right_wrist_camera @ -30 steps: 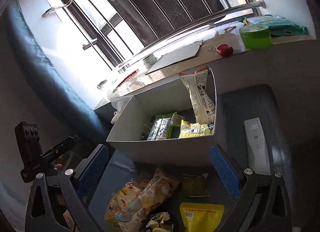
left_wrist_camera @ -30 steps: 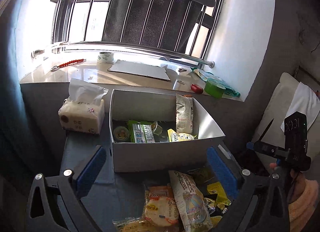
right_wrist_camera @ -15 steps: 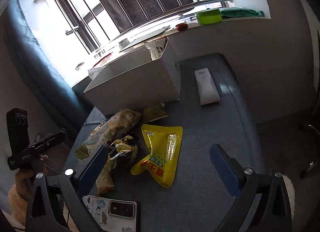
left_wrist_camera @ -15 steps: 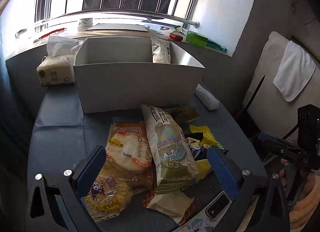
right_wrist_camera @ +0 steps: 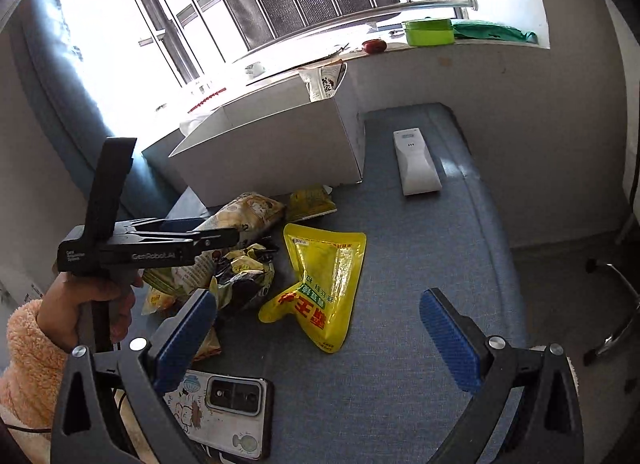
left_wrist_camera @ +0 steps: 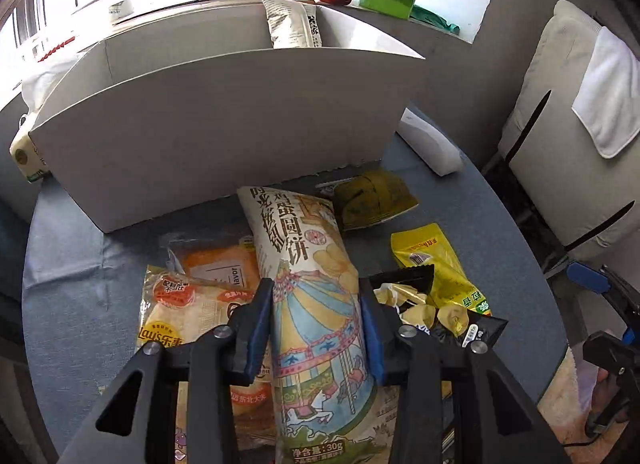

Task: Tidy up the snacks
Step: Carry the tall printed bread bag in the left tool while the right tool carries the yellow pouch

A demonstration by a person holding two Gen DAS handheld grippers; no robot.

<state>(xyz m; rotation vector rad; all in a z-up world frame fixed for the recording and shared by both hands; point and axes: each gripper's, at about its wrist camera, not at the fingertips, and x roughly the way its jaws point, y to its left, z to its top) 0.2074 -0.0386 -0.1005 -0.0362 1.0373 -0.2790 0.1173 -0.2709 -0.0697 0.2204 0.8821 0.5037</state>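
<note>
At frame centre the left tool (left_wrist_camera: 318,324) clamps a carousel-printed egg-biscuit bag (left_wrist_camera: 312,304) marked "30g", beside a "Lay's" pack (left_wrist_camera: 176,324); the right tool (right_wrist_camera: 316,340) gapes empty.

carousel-print bag (left_wrist_camera: 316,304) | flat, pinched | before white box (left_wrist_camera: 224,120)

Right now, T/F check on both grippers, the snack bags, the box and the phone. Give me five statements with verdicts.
1. The left gripper is closed on the carousel-print bag. True.
2. The right gripper holds the yellow pouch. False: it is open, and the pouch lies flat on the blue table.
3. The white box is lying on its side. False: it stands upright, opening upward.
4. A white remote lies on the table right of the box. True.
5. The phone is inside the box. False: it lies on the table near the right gripper.
</note>
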